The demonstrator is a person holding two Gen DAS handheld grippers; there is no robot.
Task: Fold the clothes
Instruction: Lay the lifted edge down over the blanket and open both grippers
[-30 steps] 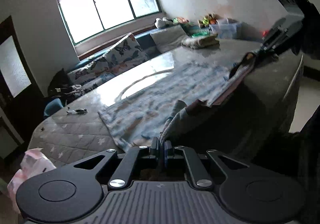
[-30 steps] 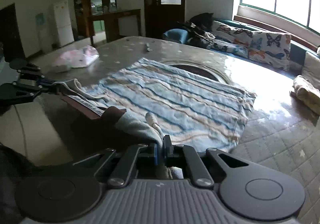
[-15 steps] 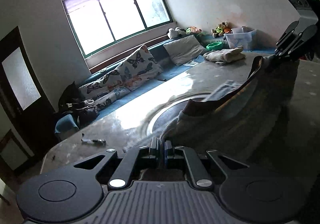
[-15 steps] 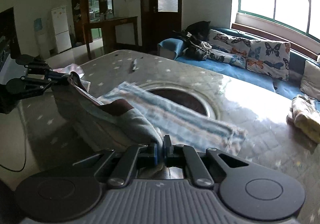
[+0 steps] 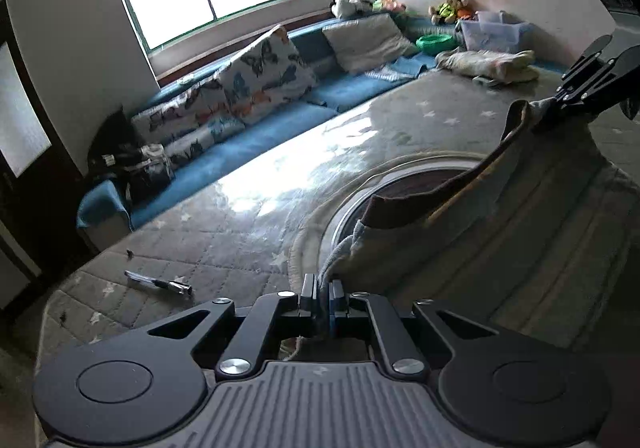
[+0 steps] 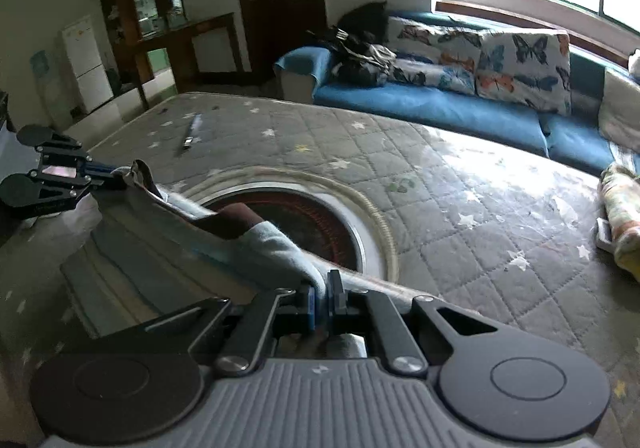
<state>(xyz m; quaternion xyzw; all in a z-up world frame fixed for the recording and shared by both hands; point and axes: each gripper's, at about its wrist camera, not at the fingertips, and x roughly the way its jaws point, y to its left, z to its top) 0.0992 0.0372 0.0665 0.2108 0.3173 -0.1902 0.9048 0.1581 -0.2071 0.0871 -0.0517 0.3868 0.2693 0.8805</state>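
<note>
A striped light-blue and beige garment (image 5: pixel 532 232) with a dark brown collar band hangs stretched between my two grippers above the quilted grey table (image 5: pixel 224 244). My left gripper (image 5: pixel 321 290) is shut on one corner of it. My right gripper (image 6: pixel 323 294) is shut on the other corner. In the left wrist view the right gripper (image 5: pixel 560 106) appears at the upper right, pinching the cloth. From the right wrist, the left gripper (image 6: pixel 108 170) shows at the far left with the garment (image 6: pixel 160 248) sagging between. The cloth's lower part is folded over on the table.
A round dark inset (image 6: pixel 312 224) with a metal rim sits mid-table. A pen (image 5: pixel 158 283) lies near the table's left end. Folded clothes (image 5: pixel 488 62) lie at the far edge. A blue sofa (image 6: pixel 432 100) with butterfly cushions runs beyond the table under the window.
Both grippers lifted the garment's near edge and carried it forward over the table, so the flat striped cloth is now doubled over and the round inset is uncovered.
</note>
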